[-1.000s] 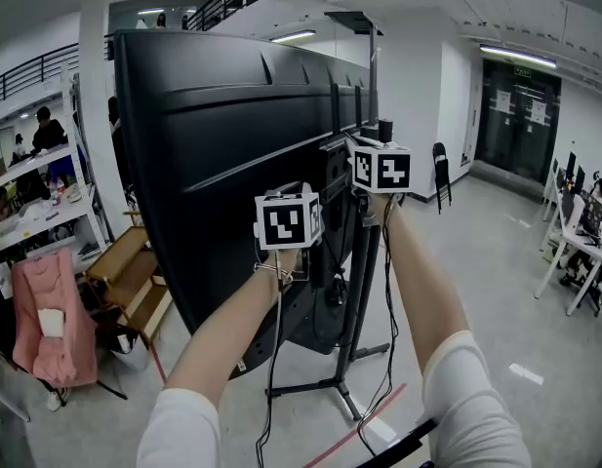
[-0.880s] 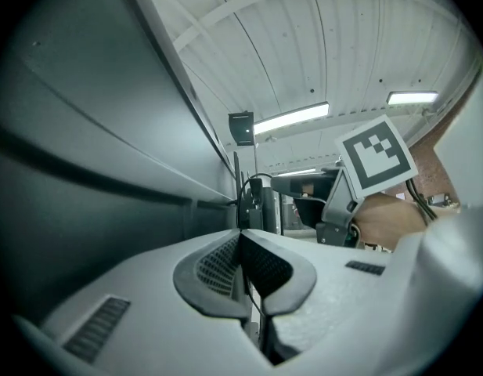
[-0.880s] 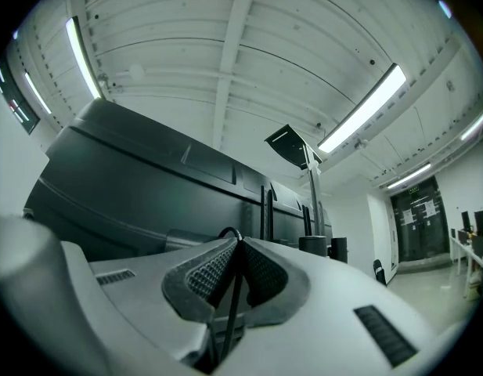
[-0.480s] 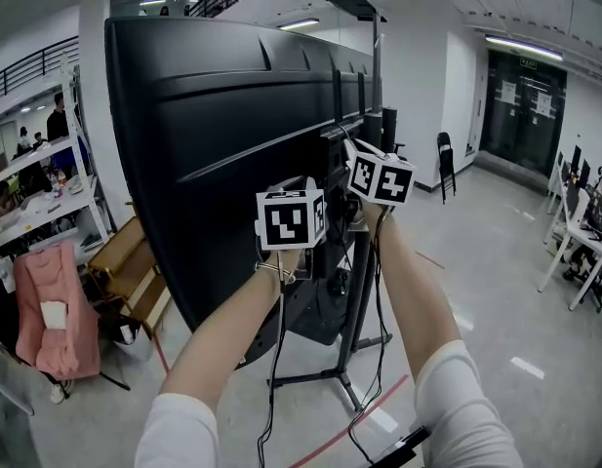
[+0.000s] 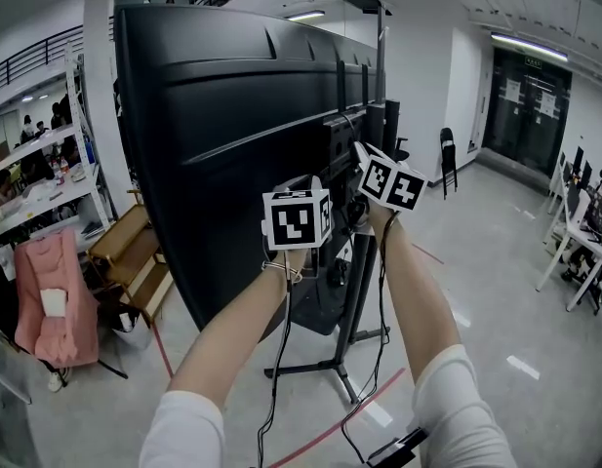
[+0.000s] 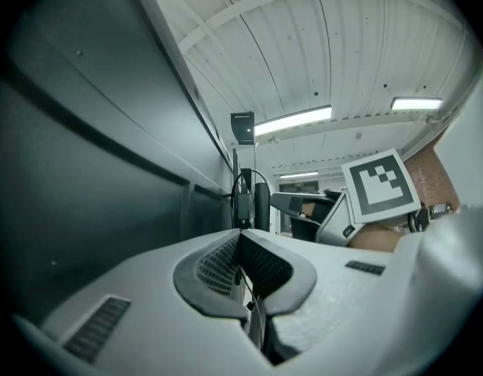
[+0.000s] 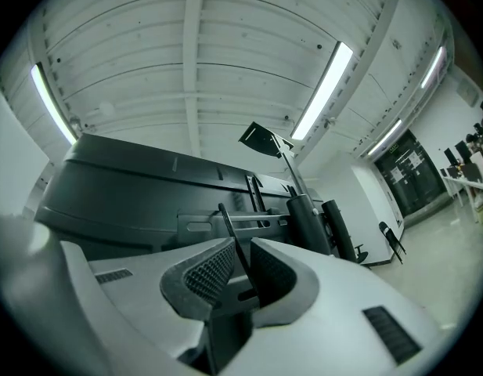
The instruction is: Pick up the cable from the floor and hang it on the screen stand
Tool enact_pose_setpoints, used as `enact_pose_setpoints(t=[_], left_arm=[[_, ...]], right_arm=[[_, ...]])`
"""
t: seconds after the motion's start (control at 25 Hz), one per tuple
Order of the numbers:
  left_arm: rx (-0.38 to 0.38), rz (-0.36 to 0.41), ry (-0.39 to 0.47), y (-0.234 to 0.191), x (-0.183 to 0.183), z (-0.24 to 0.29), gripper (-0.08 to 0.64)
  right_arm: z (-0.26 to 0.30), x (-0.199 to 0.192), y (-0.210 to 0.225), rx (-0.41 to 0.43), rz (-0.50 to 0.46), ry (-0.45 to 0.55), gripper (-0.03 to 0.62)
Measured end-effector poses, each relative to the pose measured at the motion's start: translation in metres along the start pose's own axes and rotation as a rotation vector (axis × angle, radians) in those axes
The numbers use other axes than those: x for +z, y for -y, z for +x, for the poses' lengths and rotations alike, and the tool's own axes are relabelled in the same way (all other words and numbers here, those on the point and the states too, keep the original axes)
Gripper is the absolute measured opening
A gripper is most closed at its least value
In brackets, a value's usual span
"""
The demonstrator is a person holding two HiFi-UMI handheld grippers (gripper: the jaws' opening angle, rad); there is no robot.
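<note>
Thin black cable pinched in left gripper and right gripper, slack hanging below both. Black screen stand upright, just ahead.

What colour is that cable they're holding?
Black; the cable shows best in the head view.

Glossy pale grey floor, crossed by a red tape line. Standing on it: the screen stand on black legs, wooden boxes at left, a black chair far off.
</note>
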State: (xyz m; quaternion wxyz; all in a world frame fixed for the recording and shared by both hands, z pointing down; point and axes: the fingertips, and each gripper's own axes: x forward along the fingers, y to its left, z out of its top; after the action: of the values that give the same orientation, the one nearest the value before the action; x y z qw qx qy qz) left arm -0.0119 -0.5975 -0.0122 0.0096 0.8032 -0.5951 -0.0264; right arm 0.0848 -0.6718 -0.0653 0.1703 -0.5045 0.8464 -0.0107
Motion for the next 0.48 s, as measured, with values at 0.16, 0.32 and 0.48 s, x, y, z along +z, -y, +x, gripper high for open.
enact_pose_setpoints(t=[0.16,0.32,0.48], left_arm=[[0.011,-0.03,-0.001,0.0,-0.009,-0.003,0.002],[0.02,-0.027,0.015,0.002,-0.016,-0.011,0.002],[0.002,-0.023,0.019,0.007,-0.024,-0.018,0.002]], right_arm=[[-0.016,-0.017,0.008,-0.024,0.005,-0.025,0.052],[-0.035,-0.04,0.008,-0.029,0.015,-0.056,0.052],[-0.055,-0.054,0.009,-0.052,0.116,-0.088,0.049]])
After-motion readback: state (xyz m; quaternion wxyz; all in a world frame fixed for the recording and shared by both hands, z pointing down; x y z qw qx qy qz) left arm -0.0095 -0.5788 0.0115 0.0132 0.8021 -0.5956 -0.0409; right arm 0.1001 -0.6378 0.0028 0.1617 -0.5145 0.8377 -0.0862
